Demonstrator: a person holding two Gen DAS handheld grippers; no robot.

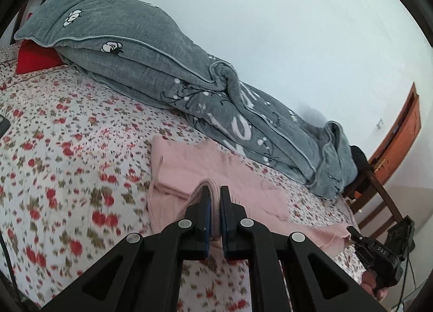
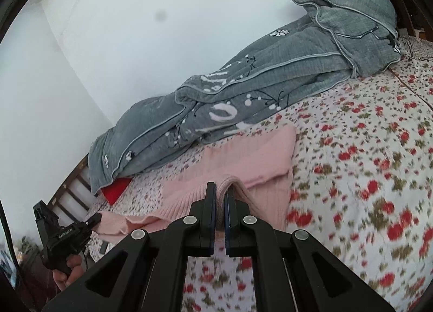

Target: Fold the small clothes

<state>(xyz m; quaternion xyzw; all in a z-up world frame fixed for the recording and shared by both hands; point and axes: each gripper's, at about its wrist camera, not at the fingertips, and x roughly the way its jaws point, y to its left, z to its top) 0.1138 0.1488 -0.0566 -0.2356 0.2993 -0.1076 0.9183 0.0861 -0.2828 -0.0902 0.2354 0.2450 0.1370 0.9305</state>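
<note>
1. A pale pink ribbed knit garment point(image 1: 189, 166) lay on a bed covered by a white sheet printed with small red flowers point(image 1: 67, 128), its far part spread flat on the sheet and its near edge lifted off it.
2. The left gripper point(image 1: 214, 198), a black two-finger tool with blue pads, was clenched on a bunched fold of the pink knit at the garment's near left corner; the cloth stood pinched between the pads.
3. The right gripper point(image 2: 221, 195), of the same build, was clamped on a fold of the ribbed hem at the garment's near right corner.
4. Between the two grips the near edge of the garment hung as a loose pink strip, stretched across from one tool to the other.
5. In the left wrist view the right gripper showed at the lower right with a hand point(image 1: 374, 285) around its handle; in the right wrist view the left gripper showed at the lower left, held likewise.
6. A long grey quilted blanket with white flower and lettering prints point(image 1: 151, 63) lay bunched along the far side of the bed, against a plain white wall point(image 1: 270, 28).
7. A red cushion point(image 1: 35, 57) peeked from under the blanket at the far left.
8. A brown wooden door point(image 1: 400, 133) stood at the far right.
</note>
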